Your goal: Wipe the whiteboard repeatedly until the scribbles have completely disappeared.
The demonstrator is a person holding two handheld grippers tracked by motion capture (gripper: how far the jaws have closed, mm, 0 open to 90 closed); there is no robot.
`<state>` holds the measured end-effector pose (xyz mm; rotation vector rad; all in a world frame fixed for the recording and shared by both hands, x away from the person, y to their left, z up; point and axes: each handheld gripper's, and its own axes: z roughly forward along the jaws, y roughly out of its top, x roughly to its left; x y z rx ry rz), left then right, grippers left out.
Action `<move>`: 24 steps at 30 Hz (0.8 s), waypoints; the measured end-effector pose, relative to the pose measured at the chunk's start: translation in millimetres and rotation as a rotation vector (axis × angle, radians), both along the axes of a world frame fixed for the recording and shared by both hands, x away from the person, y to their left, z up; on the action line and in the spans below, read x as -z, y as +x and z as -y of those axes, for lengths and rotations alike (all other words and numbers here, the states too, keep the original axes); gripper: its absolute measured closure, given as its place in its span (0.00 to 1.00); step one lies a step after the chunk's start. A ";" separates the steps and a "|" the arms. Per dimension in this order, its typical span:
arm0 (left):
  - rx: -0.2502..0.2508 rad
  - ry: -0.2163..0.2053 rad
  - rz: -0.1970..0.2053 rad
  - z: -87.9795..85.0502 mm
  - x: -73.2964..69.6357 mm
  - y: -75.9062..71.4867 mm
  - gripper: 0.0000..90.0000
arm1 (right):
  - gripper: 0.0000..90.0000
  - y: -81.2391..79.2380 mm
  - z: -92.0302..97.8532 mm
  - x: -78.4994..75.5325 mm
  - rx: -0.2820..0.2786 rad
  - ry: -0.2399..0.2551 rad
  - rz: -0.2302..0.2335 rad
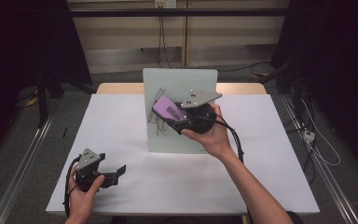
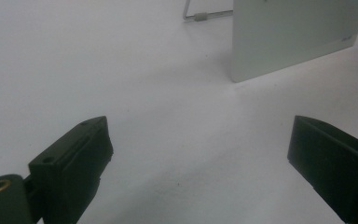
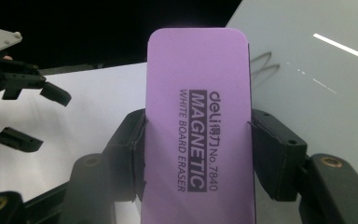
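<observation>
A white board stands upright in the middle of the white table, with dark scribbles on its left part. My right gripper is shut on a purple magnetic eraser and holds it against the board's face by the scribbles. In the right gripper view the eraser sits between the two jaws, with the board and a scribble to its right. My left gripper rests low at the table's front left, open and empty, its jaws wide apart over bare table.
The board's lower corner and its wire stand lie ahead of the left gripper. Farther off in the right gripper view is the left gripper. Cables run over the floor to the right of the table.
</observation>
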<state>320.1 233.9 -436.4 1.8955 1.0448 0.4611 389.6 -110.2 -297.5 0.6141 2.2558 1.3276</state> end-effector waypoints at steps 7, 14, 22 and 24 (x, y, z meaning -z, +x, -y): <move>-0.005 -0.004 0.002 -2.0 -0.6 -1.0 0.07 | 0.46 6.9 -11.8 -4.9 -0.006 -0.007 0.019; 0.000 -0.006 -0.001 -0.9 -0.3 -0.5 0.07 | 0.46 15.3 -13.0 -11.8 0.015 0.000 0.036; 0.001 -0.002 -0.002 -1.5 -0.3 -0.6 0.07 | 0.46 22.6 -10.6 -21.2 0.030 0.005 0.055; 0.002 -0.001 -0.004 -1.6 0.0 0.0 0.07 | 0.46 25.3 -9.4 -24.0 0.036 0.007 0.056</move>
